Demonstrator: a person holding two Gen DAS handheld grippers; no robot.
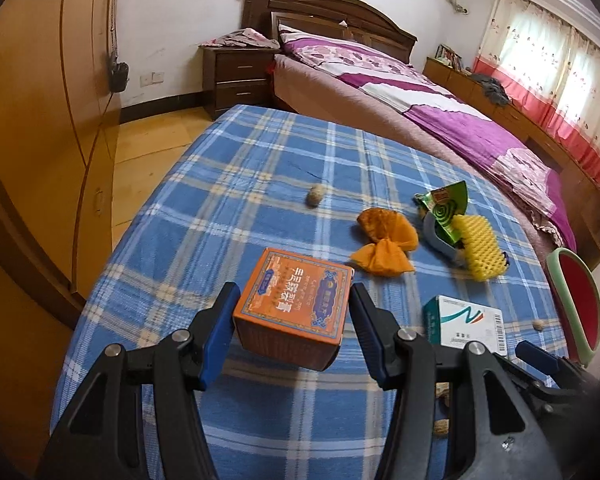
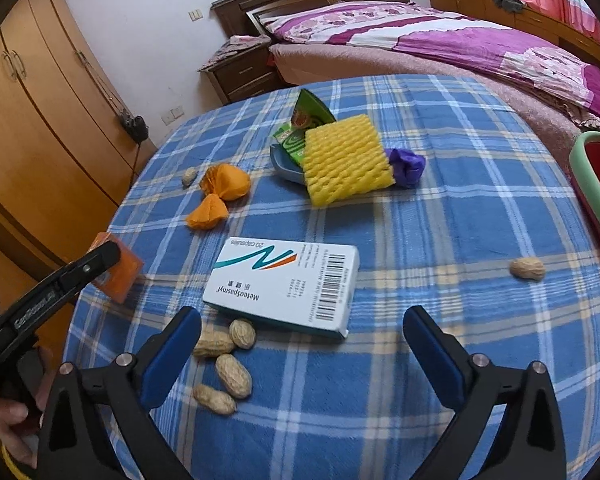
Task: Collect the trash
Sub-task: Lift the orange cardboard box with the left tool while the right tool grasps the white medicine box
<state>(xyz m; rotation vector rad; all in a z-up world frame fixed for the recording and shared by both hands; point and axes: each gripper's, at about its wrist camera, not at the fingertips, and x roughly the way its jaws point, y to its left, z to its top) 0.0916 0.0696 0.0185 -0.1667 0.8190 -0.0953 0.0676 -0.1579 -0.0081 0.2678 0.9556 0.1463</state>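
Half of orange box (image 2: 118,270) behind left gripper (image 1: 292,314) fingers (image 2: 100,258).

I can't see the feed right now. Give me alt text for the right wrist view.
The right tool hangs open over a white medicine box on a blue plaid tablecloth, peanuts beside its left finger. Farther off lie a yellow foam net and orange wrapper; the left tool grips an orange box.
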